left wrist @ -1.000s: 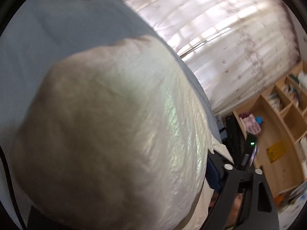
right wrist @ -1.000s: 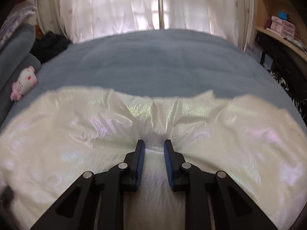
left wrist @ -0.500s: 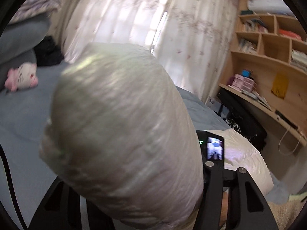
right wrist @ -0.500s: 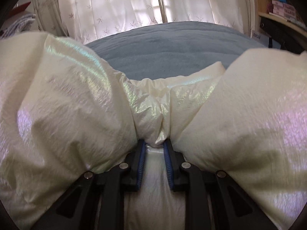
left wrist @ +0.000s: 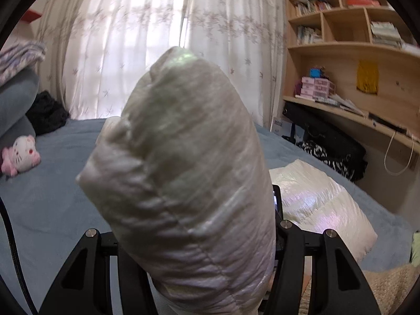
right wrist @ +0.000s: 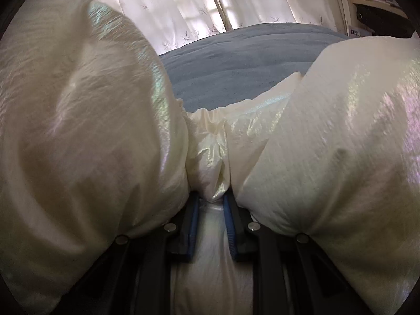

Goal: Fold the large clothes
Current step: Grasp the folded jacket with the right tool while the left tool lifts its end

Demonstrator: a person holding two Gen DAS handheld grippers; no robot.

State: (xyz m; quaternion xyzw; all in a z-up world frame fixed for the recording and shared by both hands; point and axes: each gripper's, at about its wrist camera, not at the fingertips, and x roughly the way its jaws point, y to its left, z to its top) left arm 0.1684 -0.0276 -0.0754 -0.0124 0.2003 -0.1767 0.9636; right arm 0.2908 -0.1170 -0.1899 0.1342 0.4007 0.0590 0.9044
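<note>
A puffy white down jacket with a pearly sheen stands up in front of the left wrist view. My left gripper is shut on this thick fold, and its fingertips are hidden behind the fabric. More of the jacket lies on the blue bed to the right. In the right wrist view my right gripper is shut on a bunched ridge of the jacket between its blue pads. Padded sections bulge on both sides of it.
A pink and white plush toy and a black garment lie at the bed's far left, beside grey pillows. Curtains hang behind the bed. Wooden shelves and a black bag stand on the right.
My left gripper rolled upright and rose with the jacket fold, its view swinging from the bed to the window. Around my right gripper the jacket has billowed up on both sides.
</note>
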